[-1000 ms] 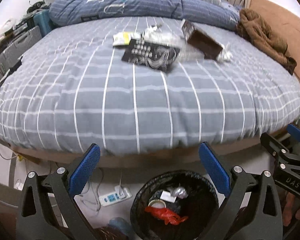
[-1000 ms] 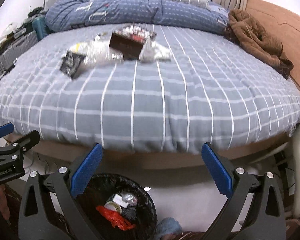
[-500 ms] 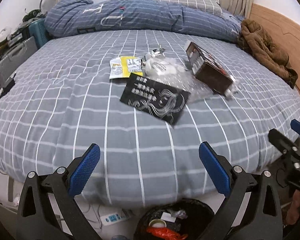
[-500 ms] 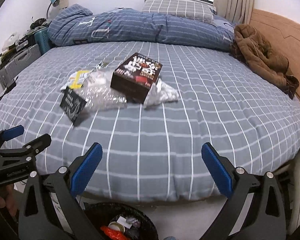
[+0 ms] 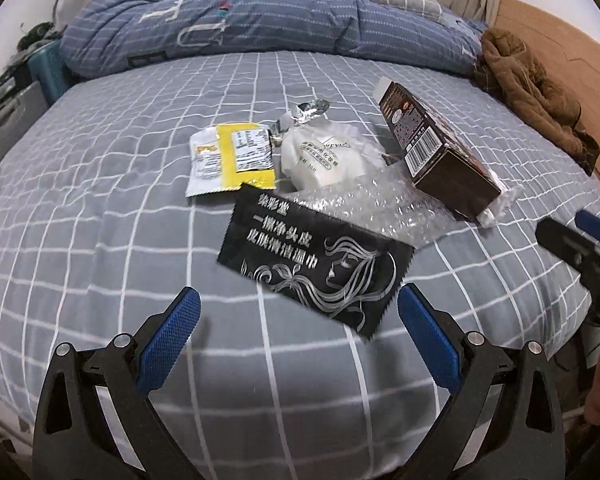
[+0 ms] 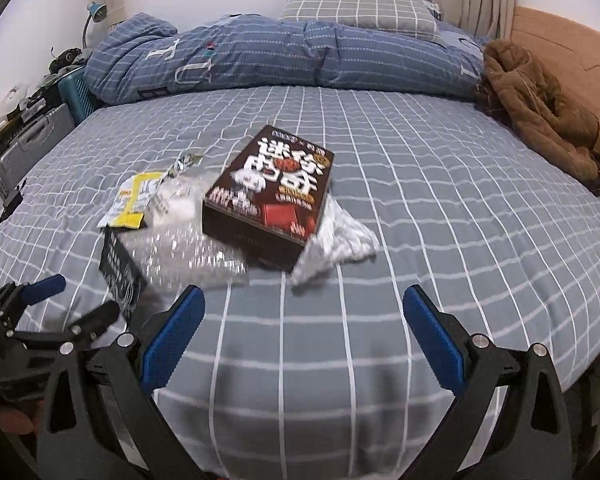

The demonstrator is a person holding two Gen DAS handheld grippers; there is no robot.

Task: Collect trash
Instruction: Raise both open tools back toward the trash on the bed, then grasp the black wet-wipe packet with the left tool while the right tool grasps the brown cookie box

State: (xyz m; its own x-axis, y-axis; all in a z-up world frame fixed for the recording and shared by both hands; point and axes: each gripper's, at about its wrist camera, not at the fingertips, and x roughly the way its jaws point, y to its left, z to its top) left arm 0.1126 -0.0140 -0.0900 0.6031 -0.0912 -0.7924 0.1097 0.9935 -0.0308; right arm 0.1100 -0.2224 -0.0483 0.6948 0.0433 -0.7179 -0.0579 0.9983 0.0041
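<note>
Litter lies in a cluster on the grey checked bed (image 5: 100, 240). A flat black sachet (image 5: 316, 266) with silver lettering is nearest my left gripper (image 5: 298, 324), which hangs open just short of it. Behind the sachet are a yellow and white packet (image 5: 230, 158), a white pouch (image 5: 324, 158), bubble wrap (image 5: 384, 208), crumpled foil (image 5: 306, 114) and a dark brown box (image 5: 436, 152). My right gripper (image 6: 302, 326) is open too, a little in front of the brown box (image 6: 274, 190) and a clear wrapper (image 6: 338, 240). Nothing is held.
A rolled blue duvet (image 6: 284, 60) and a checked pillow (image 6: 360, 10) lie across the far end of the bed. A brown jacket (image 6: 540, 116) is heaped by the wooden headboard (image 6: 572, 40) on the right. Cases and clutter (image 6: 28, 132) stand at the left.
Both grippers have risen from above the black bin on the floor and moved forward over the bed. The bin has dropped out of view and the litter looms nearer.
</note>
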